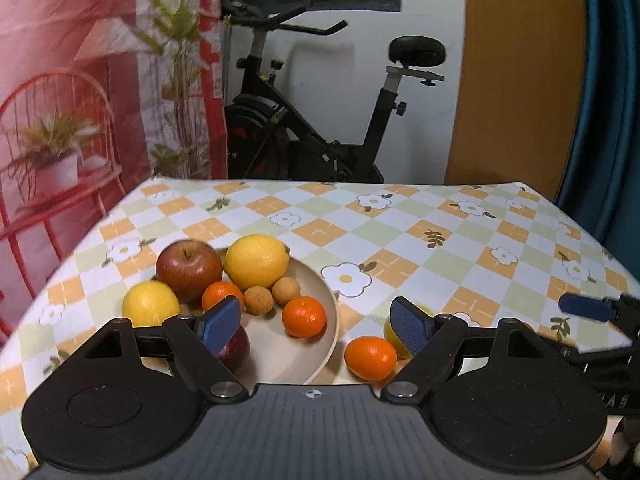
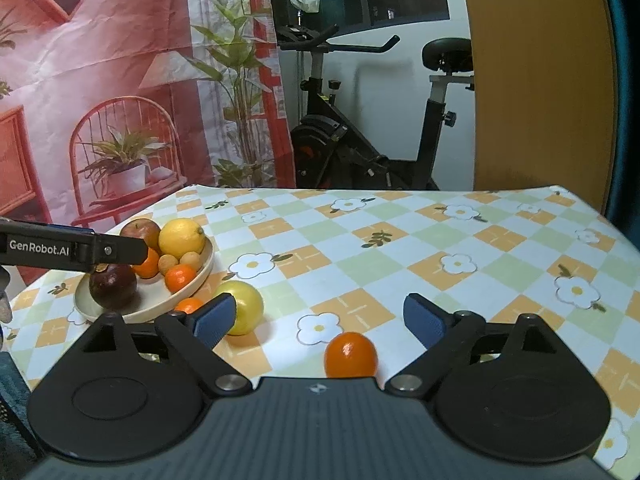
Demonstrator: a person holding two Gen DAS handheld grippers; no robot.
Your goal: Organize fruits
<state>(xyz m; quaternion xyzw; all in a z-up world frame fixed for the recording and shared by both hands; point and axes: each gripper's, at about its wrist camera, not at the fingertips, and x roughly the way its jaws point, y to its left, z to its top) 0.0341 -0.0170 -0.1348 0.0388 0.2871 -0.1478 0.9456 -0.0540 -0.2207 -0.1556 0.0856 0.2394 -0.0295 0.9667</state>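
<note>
Your left gripper gapes empty over the plate rim, a tangerine loose beside it, while your right gripper spreads wide, empty, above another tangerine on open tablecloth.

Desk w/ smooth printed cloth, slight sheen. Plate matt beige. Oranges glossy. Tongs: matt black plastic, ribbed blue pads, shiny metal rivets.
</note>
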